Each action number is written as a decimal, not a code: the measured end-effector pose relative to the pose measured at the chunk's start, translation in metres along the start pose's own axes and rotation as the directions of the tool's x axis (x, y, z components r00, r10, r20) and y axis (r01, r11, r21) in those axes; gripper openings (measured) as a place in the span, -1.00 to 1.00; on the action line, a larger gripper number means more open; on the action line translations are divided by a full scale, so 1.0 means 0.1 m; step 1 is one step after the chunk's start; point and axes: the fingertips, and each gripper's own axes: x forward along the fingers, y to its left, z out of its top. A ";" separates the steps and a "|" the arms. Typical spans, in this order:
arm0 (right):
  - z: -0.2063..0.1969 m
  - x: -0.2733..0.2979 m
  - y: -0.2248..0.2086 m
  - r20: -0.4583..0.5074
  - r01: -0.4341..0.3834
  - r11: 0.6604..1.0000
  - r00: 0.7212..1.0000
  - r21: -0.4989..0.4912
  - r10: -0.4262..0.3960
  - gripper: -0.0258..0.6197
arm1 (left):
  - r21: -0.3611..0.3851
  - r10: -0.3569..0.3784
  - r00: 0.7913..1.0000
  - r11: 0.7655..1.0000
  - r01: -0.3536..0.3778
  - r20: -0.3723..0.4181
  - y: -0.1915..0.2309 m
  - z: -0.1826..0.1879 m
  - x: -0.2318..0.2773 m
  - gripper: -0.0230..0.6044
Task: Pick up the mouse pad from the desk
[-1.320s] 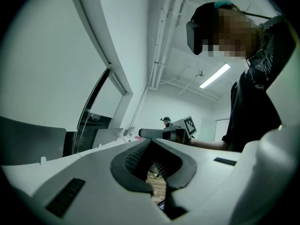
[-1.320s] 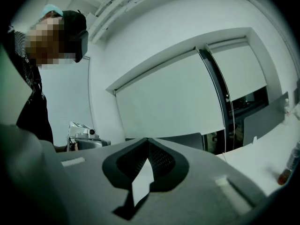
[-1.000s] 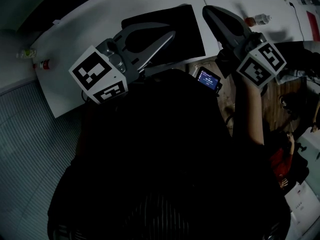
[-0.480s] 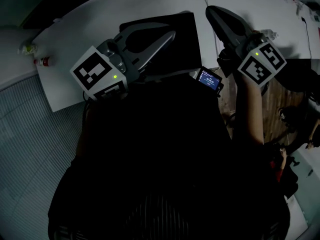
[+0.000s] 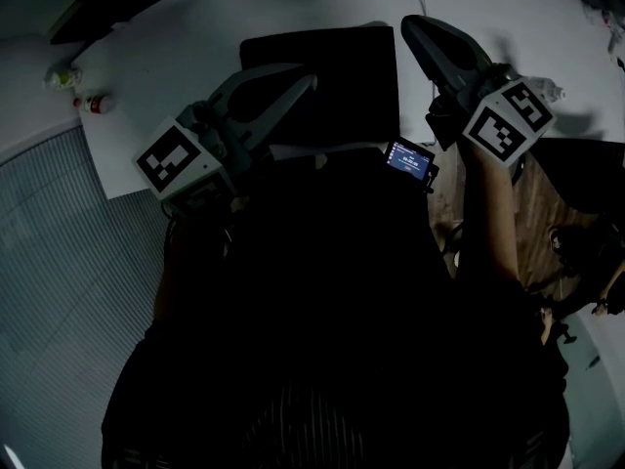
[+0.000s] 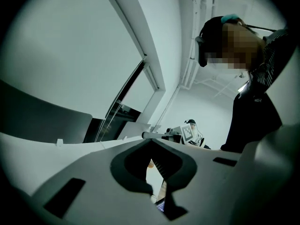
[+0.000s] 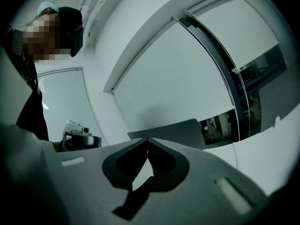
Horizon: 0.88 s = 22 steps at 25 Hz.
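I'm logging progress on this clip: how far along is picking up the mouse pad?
Done: nothing lifted; the mouse pad lies flat on the desk. In hand: left tongs are over its left part, right tongs by its right edge, both closed and empty. Left: open, grip, lift.

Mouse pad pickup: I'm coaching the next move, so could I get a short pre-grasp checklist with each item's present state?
1. Mouse pad lies flat on the desk, with its visible part bare: ok.
2. Left gripper fingers apart for a grasp: not ok. The tips are together and hold nothing.
3. Right gripper fingers apart: not ok. The tips are together and hold nothing.
4. Left gripper touching the pad: cannot tell. In the head view it overlaps the pad's left part, but its height is unclear.
5. Right gripper over the pad: not ok. It sits beside the pad's far right corner.
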 end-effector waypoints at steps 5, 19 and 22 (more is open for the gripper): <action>-0.14 0.06 -0.16 -0.027 -0.006 1.000 1.000 0.030 0.007 -0.91 | -0.038 0.032 1.000 0.999 -0.031 0.001 0.05 -0.09 -0.02 -0.90; -0.73 0.05 -0.79 -0.143 0.043 0.994 0.989 0.100 -0.028 -0.48 | -0.128 0.113 0.991 0.984 -0.122 -0.072 0.10 -0.49 0.03 -0.90; -0.91 -0.05 -0.92 -0.174 0.046 0.990 0.985 0.136 -0.022 -0.40 | -0.138 0.136 0.987 0.979 -0.147 -0.087 0.00 -0.54 0.11 -0.90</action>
